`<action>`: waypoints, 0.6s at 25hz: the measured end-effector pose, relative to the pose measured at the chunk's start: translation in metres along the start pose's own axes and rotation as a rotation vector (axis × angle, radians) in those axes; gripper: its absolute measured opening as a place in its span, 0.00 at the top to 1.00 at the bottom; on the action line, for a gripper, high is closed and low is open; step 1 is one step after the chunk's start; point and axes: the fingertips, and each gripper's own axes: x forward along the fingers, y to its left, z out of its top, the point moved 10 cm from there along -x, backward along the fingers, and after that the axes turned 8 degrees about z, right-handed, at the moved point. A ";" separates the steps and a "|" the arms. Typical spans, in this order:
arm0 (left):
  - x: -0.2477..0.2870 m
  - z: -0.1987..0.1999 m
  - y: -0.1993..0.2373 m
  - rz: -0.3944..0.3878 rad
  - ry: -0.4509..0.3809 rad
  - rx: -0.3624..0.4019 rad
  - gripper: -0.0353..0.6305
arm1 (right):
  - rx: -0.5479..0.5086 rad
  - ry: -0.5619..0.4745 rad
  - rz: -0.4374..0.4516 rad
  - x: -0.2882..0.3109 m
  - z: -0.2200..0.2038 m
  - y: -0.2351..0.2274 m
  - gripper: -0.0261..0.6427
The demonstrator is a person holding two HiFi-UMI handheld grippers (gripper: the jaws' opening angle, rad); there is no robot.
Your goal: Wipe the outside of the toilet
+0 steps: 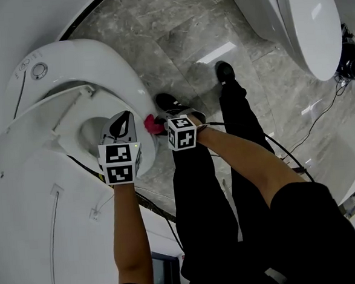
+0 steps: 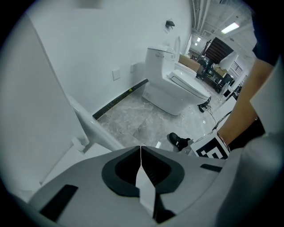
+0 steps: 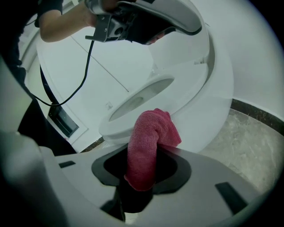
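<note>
A white toilet stands at the left, its bowl front and seat filling the right gripper view. My right gripper is shut on a pink cloth, whose bunched end presses against the outside of the bowl's front rim. My left gripper hovers above the bowl, its jaws closed on a thin white edge. That edge looks like the raised lid, held up over the seat.
A second toilet stands across the grey marble floor, with a black cable beside it. The person's black shoes and legs are close to the bowl's right. A black cord hangs from the left gripper.
</note>
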 end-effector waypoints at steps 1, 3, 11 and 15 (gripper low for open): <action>0.000 0.000 -0.001 0.000 0.001 0.001 0.91 | -0.002 0.009 0.020 0.003 -0.003 0.006 0.72; 0.000 -0.001 -0.003 0.002 0.003 0.000 0.91 | -0.015 0.031 0.066 0.009 -0.009 0.016 0.72; 0.011 0.006 -0.012 -0.017 0.014 0.013 0.91 | -0.049 0.055 0.170 0.002 -0.021 0.033 0.72; 0.012 0.019 -0.012 -0.007 -0.011 0.008 0.91 | -0.027 0.007 0.071 -0.041 -0.017 0.002 0.72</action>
